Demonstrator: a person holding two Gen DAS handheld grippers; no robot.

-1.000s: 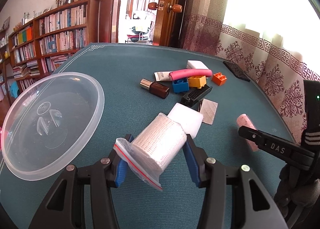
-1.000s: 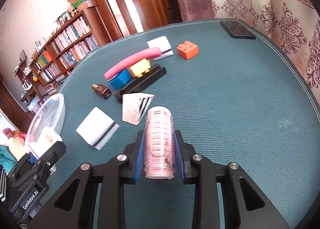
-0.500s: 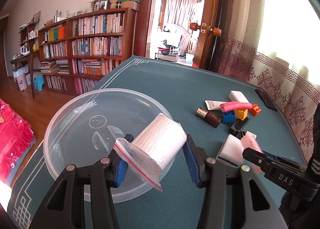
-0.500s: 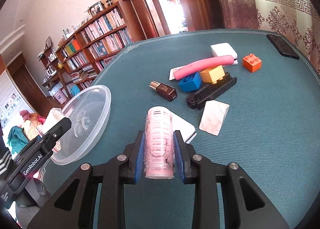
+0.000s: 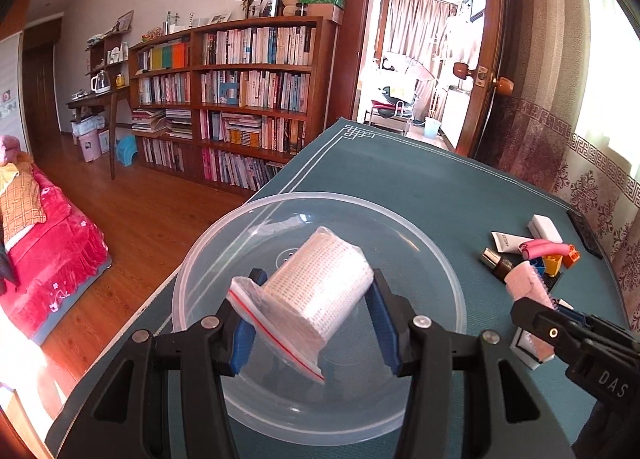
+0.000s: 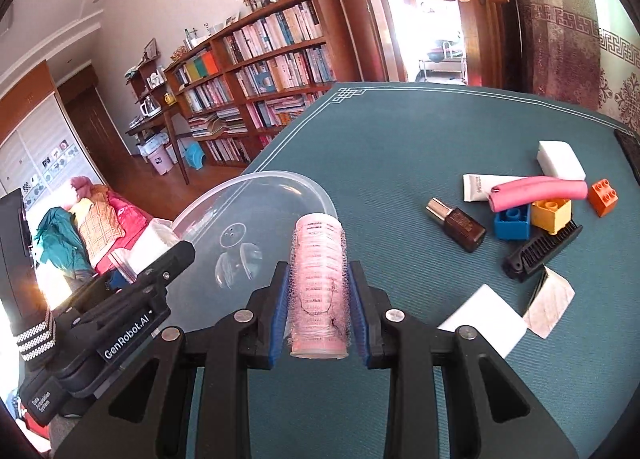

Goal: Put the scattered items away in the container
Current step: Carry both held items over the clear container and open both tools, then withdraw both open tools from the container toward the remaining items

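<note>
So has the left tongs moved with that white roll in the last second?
Yes. The left tongs carried the white roll leftward, away from the blocks, and now hold it over the clear bowl.

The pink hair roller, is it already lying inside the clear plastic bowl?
No, the pink hair roller is clamped between the right gripper fingers, beside the clear plastic bowl, which holds nothing in this view.
</note>
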